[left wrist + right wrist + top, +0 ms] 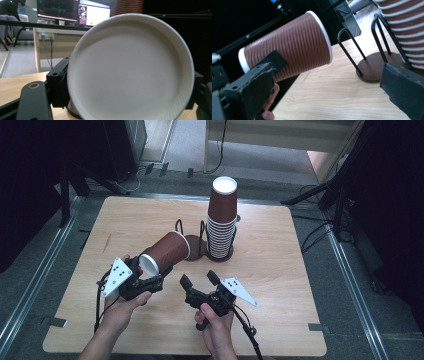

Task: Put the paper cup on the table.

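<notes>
Jaws of the left gripper [150,277] clamp a brown paper cup [167,251] near its base, tilted on its side above the table [280,285]. Right gripper [200,281] jaws stand spread, empty, just beside it. Cup stack [221,227] stands behind in a wire holder [192,251].

Your bench [150,220]: pale wood, rounded corners. Directly on it, far of centre: two dark round-based wire holders [192,254] side by side; right one carries tall stack of brown cups [221,222].
</notes>
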The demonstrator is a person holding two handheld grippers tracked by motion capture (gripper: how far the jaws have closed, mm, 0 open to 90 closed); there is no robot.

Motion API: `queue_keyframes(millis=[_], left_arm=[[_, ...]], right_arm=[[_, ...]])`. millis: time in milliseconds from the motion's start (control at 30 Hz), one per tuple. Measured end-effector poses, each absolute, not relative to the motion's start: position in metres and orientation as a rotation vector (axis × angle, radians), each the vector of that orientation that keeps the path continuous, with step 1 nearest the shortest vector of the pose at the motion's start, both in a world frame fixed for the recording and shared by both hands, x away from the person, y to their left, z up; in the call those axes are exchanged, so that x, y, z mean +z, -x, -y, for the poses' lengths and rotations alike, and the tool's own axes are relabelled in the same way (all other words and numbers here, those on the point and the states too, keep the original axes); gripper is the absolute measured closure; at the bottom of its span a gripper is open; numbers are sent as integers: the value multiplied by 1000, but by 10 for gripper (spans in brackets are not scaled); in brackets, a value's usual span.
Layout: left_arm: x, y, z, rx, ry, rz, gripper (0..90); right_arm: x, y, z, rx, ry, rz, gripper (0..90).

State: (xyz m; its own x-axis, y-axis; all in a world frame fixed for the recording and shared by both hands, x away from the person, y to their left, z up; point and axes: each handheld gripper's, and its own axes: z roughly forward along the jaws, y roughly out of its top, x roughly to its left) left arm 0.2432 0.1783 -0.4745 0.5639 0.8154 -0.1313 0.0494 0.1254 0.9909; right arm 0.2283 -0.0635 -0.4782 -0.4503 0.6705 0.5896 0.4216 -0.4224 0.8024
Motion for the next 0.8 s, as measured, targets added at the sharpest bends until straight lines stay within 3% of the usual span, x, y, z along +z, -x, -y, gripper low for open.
queue_keyframes(millis=[800], left_arm=[[-481, -241, -166, 658, -1353, -798, 205]], right_arm=[[-468, -235, 61, 2124, -2132, -1185, 0]])
